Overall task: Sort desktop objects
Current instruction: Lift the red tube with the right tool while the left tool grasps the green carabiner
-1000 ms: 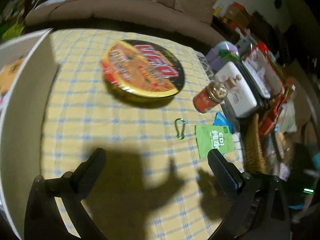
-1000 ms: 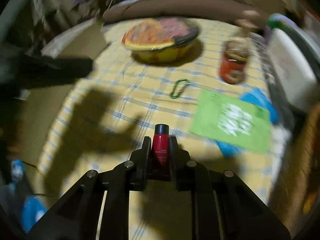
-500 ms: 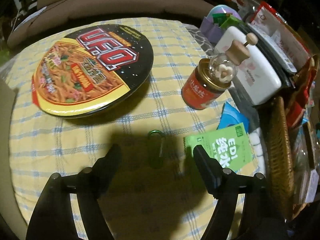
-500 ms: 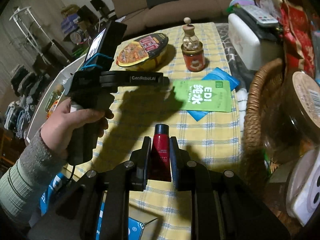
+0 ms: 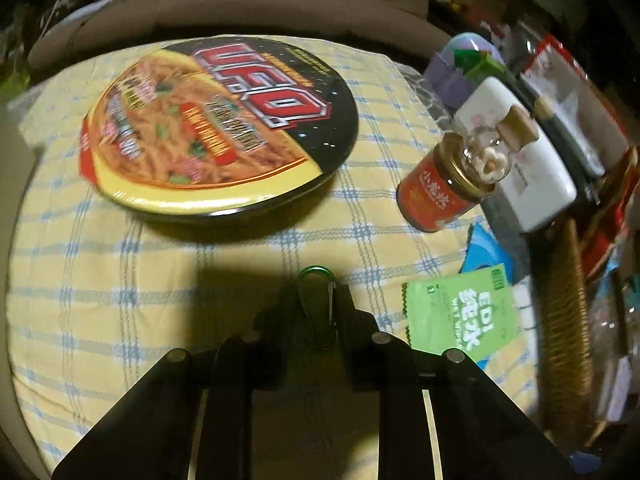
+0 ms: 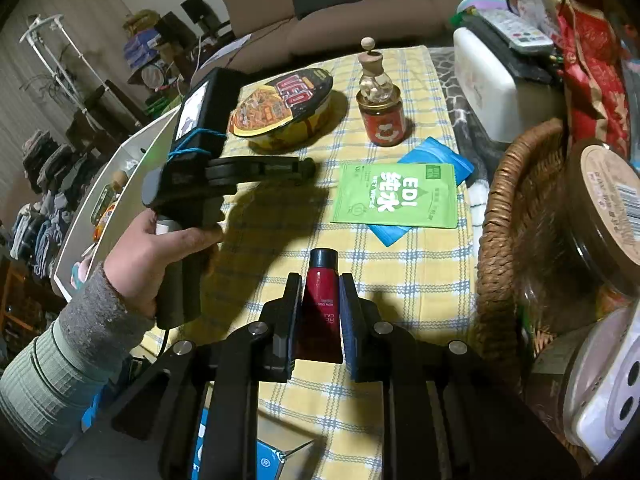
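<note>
The table (image 5: 100,300), under its yellow checked cloth, is filling most of both views. The sofa (image 6: 360,8) is sitting at 12 o'clock beyond it. A wicker basket (image 6: 504,216) is crowding the table's 3 o'clock edge in the right wrist view.

The noodle bowl (image 5: 216,128) is lying at 11 o'clock from the left gripper and is looming far larger than a second ago, when the left wrist view was taking in the whole tabletop from higher up. The white box (image 5: 536,176) is sitting at 2 o'clock. The red jar (image 5: 440,192), with a small glass bottle on its lid, is standing at 1 o'clock, just beside the box. The green wipes packet (image 5: 460,312) is lying at 3 o'clock of the left gripper, overlapping a blue packet (image 6: 436,156).

The left gripper (image 5: 318,308) is pointing steeply down at the cloth, a hand (image 6: 148,256) gripping its handle. A second ago its jaws were spread wide with the carabiner lying well ahead; now they are closing, with the green carabiner (image 5: 316,280) between the fingers and its loop poking out at 12 o'clock.

The right gripper (image 6: 320,300) is clenching a red tube (image 6: 322,292), black cap at 12 o'clock, exactly as a second ago.
</note>
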A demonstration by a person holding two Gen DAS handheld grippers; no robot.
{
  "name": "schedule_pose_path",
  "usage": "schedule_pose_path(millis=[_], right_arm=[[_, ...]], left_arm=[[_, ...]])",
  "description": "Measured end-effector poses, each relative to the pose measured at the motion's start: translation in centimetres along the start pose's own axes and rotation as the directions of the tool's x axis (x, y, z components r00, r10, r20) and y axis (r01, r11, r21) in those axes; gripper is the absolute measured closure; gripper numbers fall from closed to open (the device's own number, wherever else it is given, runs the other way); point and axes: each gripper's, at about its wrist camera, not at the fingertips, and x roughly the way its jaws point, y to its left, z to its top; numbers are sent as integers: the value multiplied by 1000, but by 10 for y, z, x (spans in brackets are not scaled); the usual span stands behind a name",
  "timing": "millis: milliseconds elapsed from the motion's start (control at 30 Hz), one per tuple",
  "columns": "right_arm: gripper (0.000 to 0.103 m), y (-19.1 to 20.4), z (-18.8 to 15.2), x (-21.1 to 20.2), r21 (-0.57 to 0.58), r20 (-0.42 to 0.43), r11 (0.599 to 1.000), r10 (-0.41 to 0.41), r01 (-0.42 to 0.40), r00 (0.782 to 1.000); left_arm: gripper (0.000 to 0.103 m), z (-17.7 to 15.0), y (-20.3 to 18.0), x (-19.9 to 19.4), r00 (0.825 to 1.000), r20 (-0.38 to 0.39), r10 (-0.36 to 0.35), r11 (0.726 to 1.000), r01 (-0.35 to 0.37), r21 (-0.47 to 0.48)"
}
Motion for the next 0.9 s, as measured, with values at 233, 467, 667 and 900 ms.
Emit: schedule_pose_path(millis=[233,467,667,900], right_arm=[[86,9,3,-8,-15,15,1000,11,-11,1000],[86,43,3,-37,-45,56,997,59,-57,997],[86,109,7,-47,-113,18,986,122,-119,992],[86,222,38,-42,-211,-35,955,206,-209,978]], left_arm=[[84,-12,11,-48,996,29,-83,995,84,-47],[84,-42,13,-142,976,82,-201,978,205,-42],[84,-69,42,-226,955,141,-259,961,270,-62],[83,-88,132,-305,962,218,-167,973,196,-122]])
